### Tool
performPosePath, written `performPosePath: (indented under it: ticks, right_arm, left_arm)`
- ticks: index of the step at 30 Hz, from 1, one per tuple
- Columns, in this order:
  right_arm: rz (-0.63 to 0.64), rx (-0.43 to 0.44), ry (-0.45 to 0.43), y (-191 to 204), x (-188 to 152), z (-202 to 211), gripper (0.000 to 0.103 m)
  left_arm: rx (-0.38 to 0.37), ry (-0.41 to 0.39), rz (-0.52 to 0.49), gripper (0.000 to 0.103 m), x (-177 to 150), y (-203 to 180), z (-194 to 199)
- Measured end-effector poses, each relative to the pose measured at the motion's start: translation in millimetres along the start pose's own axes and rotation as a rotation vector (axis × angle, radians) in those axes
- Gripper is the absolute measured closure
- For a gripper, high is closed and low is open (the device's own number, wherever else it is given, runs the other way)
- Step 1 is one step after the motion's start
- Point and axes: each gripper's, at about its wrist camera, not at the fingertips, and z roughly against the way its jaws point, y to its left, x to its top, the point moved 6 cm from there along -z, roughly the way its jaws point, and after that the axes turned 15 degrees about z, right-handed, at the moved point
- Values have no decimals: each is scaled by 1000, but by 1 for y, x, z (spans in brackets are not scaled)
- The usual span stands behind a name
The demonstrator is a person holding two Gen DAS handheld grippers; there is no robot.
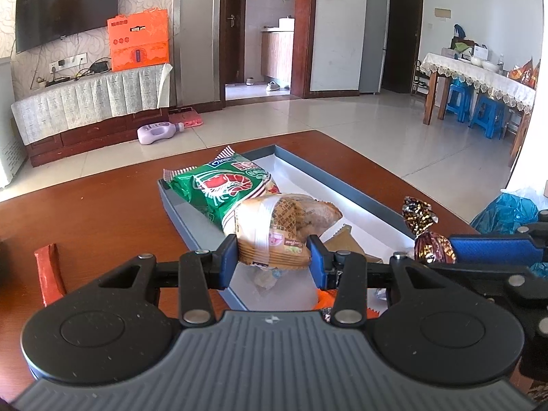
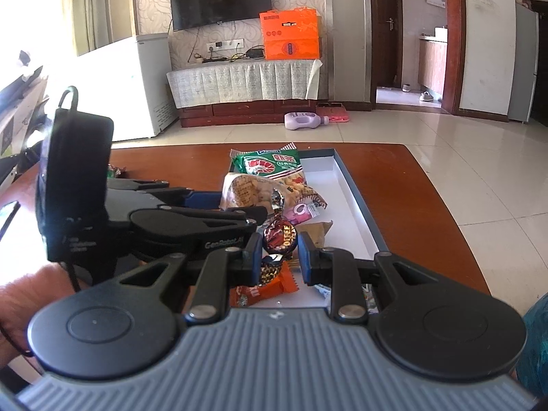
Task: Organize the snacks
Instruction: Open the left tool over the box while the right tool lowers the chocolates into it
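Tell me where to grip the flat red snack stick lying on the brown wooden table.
Grip the red snack stick across its narrow width near the middle, from above. It lies flat on the brown table, left of the grey tray, with both long edges free.

My left tool (image 1: 274,251) has matt black plastic arms, blue pads that look rubbery, and dull metal rivets; its ribbed grey housing is matt too. The biscuit packet (image 1: 284,231) between its pads is crinkled, glossy plastic film. My right tool (image 2: 277,251) has the same finish, and the toffee candy (image 2: 279,236) in it wears shiny, creased foil. The green shrimp-cracker bag (image 1: 222,185) is glossy film. The tray (image 1: 342,185) seems to be smooth grey cardboard lined white. The bench (image 1: 102,198) is polished reddish wood.
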Motion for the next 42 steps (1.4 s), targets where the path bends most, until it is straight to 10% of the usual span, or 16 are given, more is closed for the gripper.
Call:
performPosePath:
  ticks: [42]
  right_arm:
    - [-33, -17, 43, -5, -5, -16, 78]
  left_arm:
    - [-30, -12, -17, 40, 10, -13, -39]
